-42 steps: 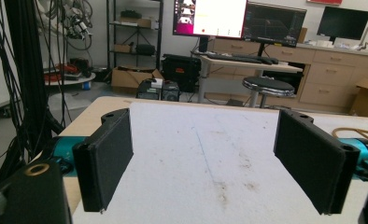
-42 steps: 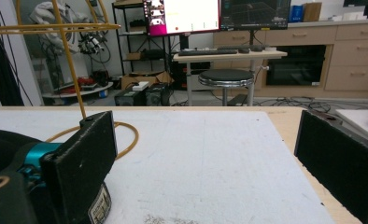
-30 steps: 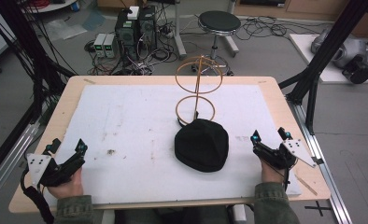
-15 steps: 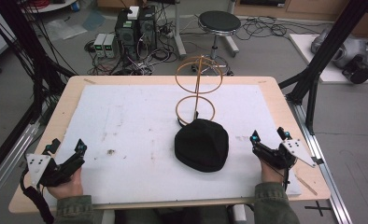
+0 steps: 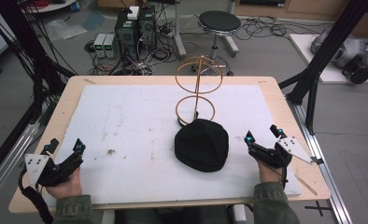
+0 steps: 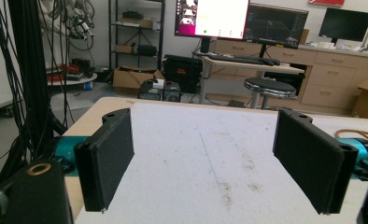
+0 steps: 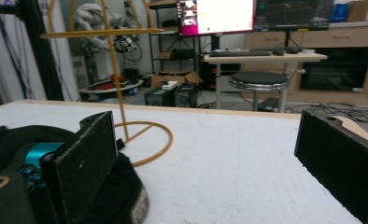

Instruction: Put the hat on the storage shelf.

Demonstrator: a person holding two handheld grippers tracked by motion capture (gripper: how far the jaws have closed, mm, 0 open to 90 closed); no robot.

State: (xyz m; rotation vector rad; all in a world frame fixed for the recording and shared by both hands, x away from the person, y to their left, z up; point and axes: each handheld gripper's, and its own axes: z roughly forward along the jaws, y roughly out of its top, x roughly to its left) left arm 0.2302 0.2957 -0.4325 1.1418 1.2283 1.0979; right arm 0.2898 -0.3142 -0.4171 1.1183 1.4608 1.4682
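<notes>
a black knit hat (image 5: 201, 145) lies on the white mat (image 5: 126, 116) a little right of centre, near the person's edge of the table (image 5: 275, 95). just behind it stands a thin gold wire stand (image 5: 197, 88) with two rings on an upright rod; the hat hides the foot of the stand in the high view, and whether the two touch is hard to tell. the left gripper (image 5: 66, 147) rests at the mat's near left corner, well apart from the hat, its jaws spread wide with only stained mat between them. the right gripper (image 5: 261, 133) sits just right of the hat, jaws also wide apart and holding nothing. in the right gripper view the hat (image 7: 4, 140) is mostly covered by the near jaw, and the stand (image 7: 121, 93) is cut off at the top. both hands are partly hidden under the grippers. small dark specks (image 5: 110, 151) on the mat are too small to make out.
</notes>
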